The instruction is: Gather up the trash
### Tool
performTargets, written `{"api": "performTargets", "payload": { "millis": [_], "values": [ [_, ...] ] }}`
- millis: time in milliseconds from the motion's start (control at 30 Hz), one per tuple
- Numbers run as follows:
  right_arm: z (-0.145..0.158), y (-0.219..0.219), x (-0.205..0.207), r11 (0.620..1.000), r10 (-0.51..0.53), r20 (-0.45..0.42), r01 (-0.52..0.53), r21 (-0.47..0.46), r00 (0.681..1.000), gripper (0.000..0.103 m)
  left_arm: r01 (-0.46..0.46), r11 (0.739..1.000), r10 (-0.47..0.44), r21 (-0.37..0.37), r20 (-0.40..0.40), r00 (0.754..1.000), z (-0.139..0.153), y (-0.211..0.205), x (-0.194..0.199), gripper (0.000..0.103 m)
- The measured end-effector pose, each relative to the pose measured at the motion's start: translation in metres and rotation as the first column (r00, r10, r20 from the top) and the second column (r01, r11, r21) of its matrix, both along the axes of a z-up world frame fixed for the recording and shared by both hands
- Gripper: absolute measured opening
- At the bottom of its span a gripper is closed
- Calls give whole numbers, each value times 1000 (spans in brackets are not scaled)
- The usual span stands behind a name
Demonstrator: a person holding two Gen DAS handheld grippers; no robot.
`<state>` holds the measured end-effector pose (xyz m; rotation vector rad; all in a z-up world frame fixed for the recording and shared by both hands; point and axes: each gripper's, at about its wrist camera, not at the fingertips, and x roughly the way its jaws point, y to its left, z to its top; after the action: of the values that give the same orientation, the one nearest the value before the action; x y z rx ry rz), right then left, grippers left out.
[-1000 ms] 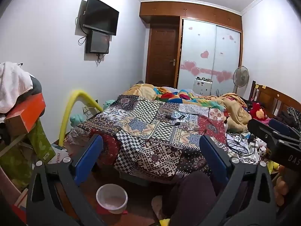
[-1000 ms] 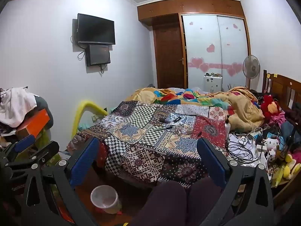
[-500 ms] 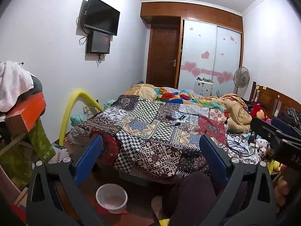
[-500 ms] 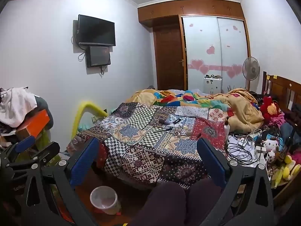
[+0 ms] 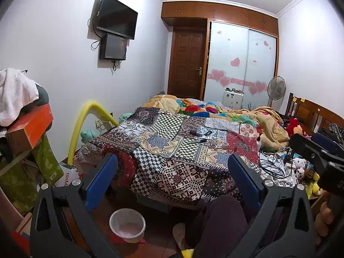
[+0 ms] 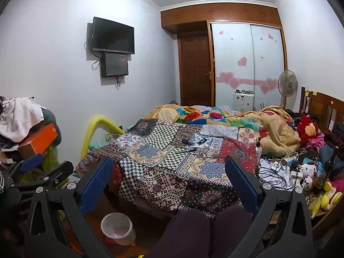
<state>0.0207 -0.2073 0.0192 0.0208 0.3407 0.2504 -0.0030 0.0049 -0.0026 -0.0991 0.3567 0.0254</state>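
Both grippers are held in the air at the foot of a bed covered by a patchwork quilt (image 5: 172,150). The left gripper (image 5: 172,176) is seen with its blue pads spread wide and nothing between them; the right gripper (image 6: 169,176) is likewise spread wide and empty.

A white bin (image 5: 127,224) is seen on the floor beside the bed's near corner, low and left of centre in both views, with something red under its base. Small loose items (image 6: 198,147), among them a marker and a pale crumpled clump, are gathered on the quilt near its middle, well apart from both grippers.

In the left wrist view, the right gripper is caught at the right edge with a bare hand (image 5: 324,219) below it. In the right wrist view, the left gripper is seen at the left edge, and the clutter on the right is shown more fully: tangled cables (image 6: 273,172), plush toys (image 6: 308,168) and a dark bottle (image 6: 323,175). The person's knees (image 6: 202,232) are shown side by side there.
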Motion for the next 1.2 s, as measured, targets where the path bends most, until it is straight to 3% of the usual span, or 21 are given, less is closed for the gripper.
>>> {"api": "performTargets", "payload": {
  "millis": [1200],
  "values": [
    [-3,3,-1,1000,5,-5,-5,0,1000,103,1,1000,-1,2,-6,1000,-4,0,3,103]
  ]
}}
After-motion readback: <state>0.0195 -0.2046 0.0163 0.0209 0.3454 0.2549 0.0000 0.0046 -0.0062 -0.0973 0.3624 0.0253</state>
